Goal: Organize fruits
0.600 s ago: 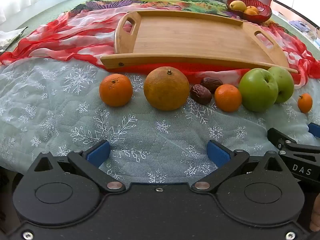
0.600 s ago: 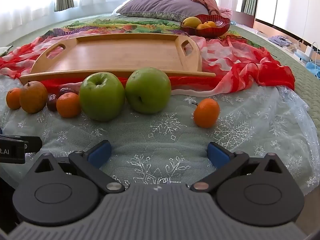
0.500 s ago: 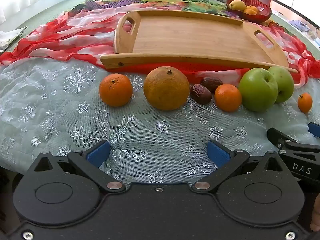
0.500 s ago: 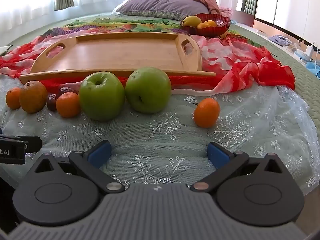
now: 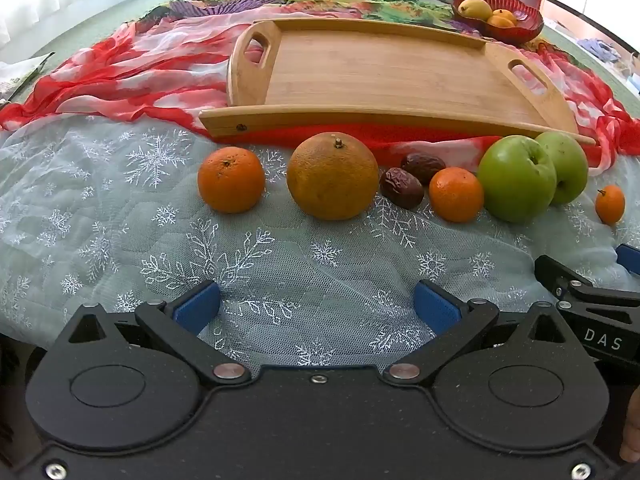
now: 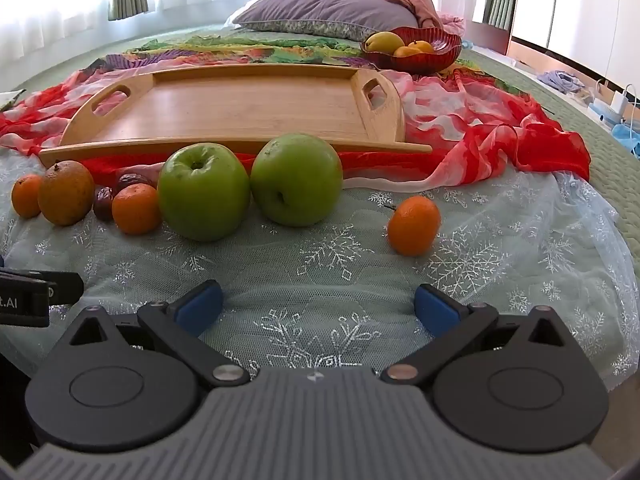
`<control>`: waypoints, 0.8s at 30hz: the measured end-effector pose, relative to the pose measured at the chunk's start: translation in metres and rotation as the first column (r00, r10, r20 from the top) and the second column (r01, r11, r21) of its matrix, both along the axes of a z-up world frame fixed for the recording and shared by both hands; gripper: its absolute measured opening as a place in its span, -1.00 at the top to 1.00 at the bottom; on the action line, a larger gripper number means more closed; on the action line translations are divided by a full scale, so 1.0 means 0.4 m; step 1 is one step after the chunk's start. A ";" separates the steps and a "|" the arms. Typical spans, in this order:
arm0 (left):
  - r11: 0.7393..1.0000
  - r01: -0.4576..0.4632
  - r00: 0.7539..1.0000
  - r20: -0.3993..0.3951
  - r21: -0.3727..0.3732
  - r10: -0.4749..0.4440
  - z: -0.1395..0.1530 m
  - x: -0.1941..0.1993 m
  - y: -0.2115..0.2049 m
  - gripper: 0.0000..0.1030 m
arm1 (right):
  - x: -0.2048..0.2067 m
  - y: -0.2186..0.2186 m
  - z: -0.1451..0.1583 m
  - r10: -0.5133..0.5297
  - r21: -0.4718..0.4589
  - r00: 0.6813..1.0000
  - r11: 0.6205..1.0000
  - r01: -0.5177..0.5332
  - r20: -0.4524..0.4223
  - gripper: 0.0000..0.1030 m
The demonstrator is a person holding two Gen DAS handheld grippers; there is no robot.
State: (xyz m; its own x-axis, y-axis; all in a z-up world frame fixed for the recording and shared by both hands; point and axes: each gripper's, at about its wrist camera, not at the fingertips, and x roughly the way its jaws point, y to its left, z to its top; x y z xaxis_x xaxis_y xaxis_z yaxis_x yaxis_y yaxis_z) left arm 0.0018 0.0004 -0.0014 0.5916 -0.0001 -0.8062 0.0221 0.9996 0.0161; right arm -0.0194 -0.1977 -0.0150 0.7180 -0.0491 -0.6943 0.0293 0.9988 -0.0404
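Note:
A row of fruit lies on the snowflake cloth in front of an empty wooden tray (image 5: 384,76): a small orange (image 5: 231,179), a big brownish orange (image 5: 333,176), two dates (image 5: 402,188), a mandarin (image 5: 456,194), two green apples (image 5: 517,178) and a small mandarin (image 5: 609,204). In the right wrist view the apples (image 6: 204,196) and the small mandarin (image 6: 414,225) are closest, before the tray (image 6: 240,104). My left gripper (image 5: 318,306) is open and empty, short of the big orange. My right gripper (image 6: 318,304) is open and empty, short of the apples.
A red bowl (image 6: 436,54) with yellow and orange fruit stands behind the tray by a purple pillow (image 6: 328,10). A red-and-white scarf (image 6: 500,128) lies under and around the tray. The bed edge drops off at right.

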 end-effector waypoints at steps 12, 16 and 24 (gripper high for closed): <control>1.000 0.000 1.000 -0.002 0.000 0.000 0.000 0.000 0.000 -1.00 | -0.002 0.004 -0.010 0.002 -0.006 1.000 1.000 -0.002 0.007 -1.00; 1.000 0.000 1.000 -0.002 -0.001 0.000 0.000 0.001 0.000 -1.00 | -0.002 0.004 -0.007 0.002 -0.006 1.000 1.000 -0.002 0.007 -1.00; 1.000 0.000 1.000 -0.003 -0.001 0.000 0.000 0.001 0.000 -1.00 | -0.003 0.004 -0.005 0.002 -0.006 1.000 1.000 -0.002 0.007 -1.00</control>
State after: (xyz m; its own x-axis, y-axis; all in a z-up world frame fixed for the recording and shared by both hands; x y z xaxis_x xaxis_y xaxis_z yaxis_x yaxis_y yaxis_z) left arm 0.0022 0.0004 -0.0014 0.5888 -0.0005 -0.8083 0.0218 0.9996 0.0153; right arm -0.0206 -0.1961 -0.0172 0.7231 -0.0524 -0.6887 0.0280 0.9985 -0.0466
